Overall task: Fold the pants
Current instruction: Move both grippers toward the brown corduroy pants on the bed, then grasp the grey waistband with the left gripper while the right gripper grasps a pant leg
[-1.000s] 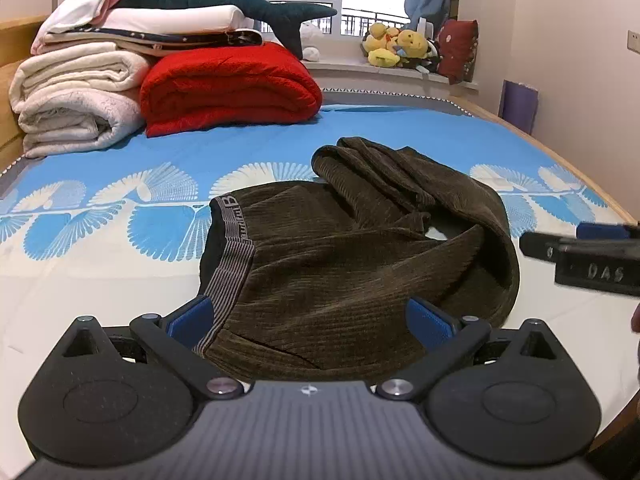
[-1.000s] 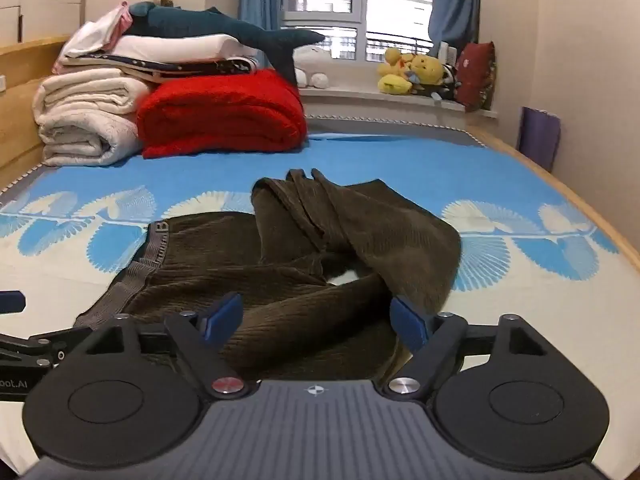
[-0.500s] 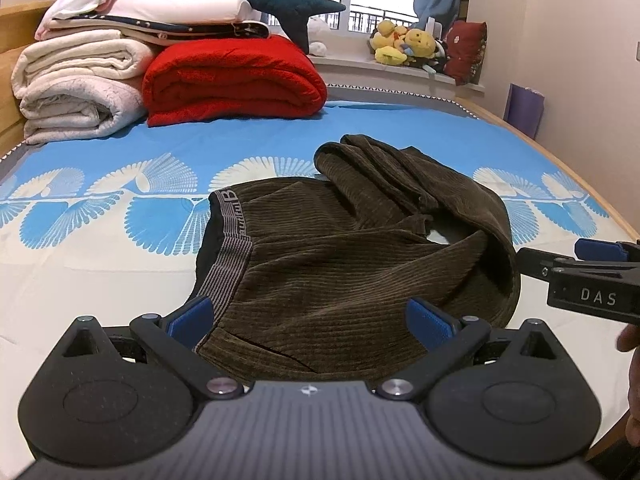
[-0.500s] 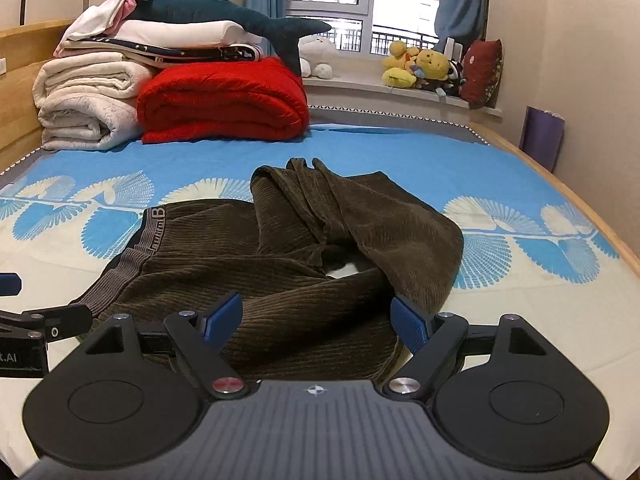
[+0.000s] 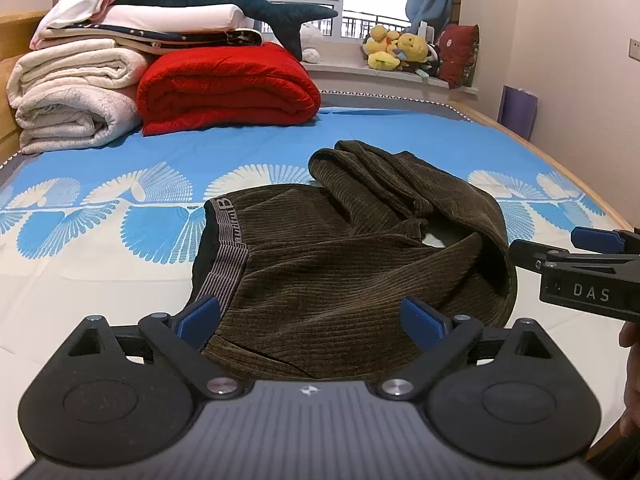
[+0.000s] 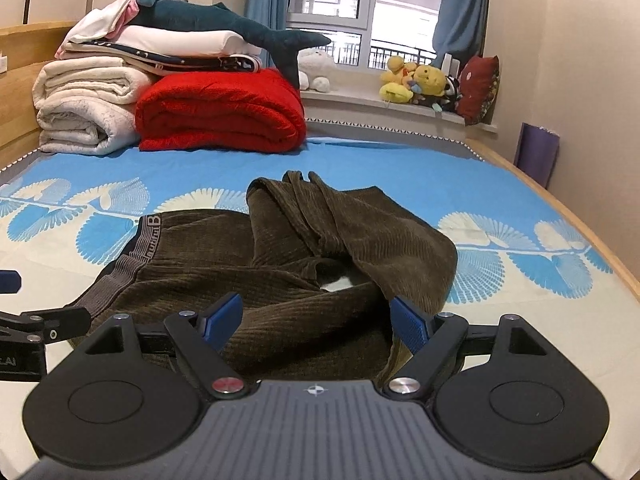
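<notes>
Blue leaf-print bedding (image 5: 100,152) is covering the bed, with white folded blankets (image 5: 72,92) stacked at the far left beside a red blanket (image 5: 228,88) — plush toys (image 5: 396,52) are sitting on the windowsill. Brown corduroy pants (image 5: 340,264) are lying crumpled mid-bed, waistband to the left. Both grippers — the left gripper (image 5: 310,316) and the right gripper (image 6: 316,320) — are hovering over the near edge of the pants, jaws spread wide, pinching nothing.

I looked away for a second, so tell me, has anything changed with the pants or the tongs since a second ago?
Nothing visibly changed. The brown pants lie crumpled on the blue sheet as before, and both the left tongs and right tongs stay open over their near edge, gripping nothing.
</notes>
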`<state>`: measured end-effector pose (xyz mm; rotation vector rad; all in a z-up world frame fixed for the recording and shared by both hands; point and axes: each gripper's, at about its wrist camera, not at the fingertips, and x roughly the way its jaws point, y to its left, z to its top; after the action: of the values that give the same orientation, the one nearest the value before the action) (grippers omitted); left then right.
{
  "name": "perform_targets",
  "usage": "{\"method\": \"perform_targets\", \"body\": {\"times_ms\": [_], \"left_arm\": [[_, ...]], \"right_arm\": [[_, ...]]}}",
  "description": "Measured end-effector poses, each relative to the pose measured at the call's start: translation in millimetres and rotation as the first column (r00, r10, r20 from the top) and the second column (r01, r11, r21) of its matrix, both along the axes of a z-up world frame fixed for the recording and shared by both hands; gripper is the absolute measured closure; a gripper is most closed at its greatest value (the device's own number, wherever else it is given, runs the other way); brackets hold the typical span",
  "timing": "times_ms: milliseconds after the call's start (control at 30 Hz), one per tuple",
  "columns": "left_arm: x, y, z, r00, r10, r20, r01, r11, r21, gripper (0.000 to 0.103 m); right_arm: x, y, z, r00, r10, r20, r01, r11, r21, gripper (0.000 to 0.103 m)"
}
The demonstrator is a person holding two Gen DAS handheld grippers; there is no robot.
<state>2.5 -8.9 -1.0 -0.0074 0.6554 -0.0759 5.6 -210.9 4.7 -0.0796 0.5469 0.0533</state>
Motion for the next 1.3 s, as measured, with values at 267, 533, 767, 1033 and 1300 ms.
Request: {"method": "perform_targets", "body": {"times_ms": [267, 533, 767, 1033, 1300], "left_arm": [[1, 0, 0, 1.000, -0.007, 0.000, 0.007, 1.000, -0.006, 0.008], [1, -2, 0, 1.000, -0.029, -0.004, 0.029, 1.000, -0.013, 0.020], [3, -2, -2, 0.999, -0.049, -0.018, 0.049, 0.999, -0.007, 0.034], [6, 1, -6, 0.995, -0.066, -0.073, 0.066, 0.998, -0.002, 0.089], [42, 17, 7, 0.977, -0.178, -0.114, 0.187, 0.980, 0.068, 0.090]], "right_arm": [[-1, 3, -1, 1.000, 0.014, -0.005, -0.014, 1.000, 0.004, 0.021], [-2, 4, 1, 1.000, 0.006, 0.000, -0.006, 1.000, -0.003, 0.021], [-3, 7, 2, 1.000, 0.007, 0.016, -0.007, 1.000, -0.021, 0.023], [2, 3, 5, 1.000, 0.003, 0.001, -0.003, 1.000, 0.012, 0.054], [28, -20, 5, 0.999, -0.046, -0.019, 0.047, 0.998, 0.037, 0.054]]}}
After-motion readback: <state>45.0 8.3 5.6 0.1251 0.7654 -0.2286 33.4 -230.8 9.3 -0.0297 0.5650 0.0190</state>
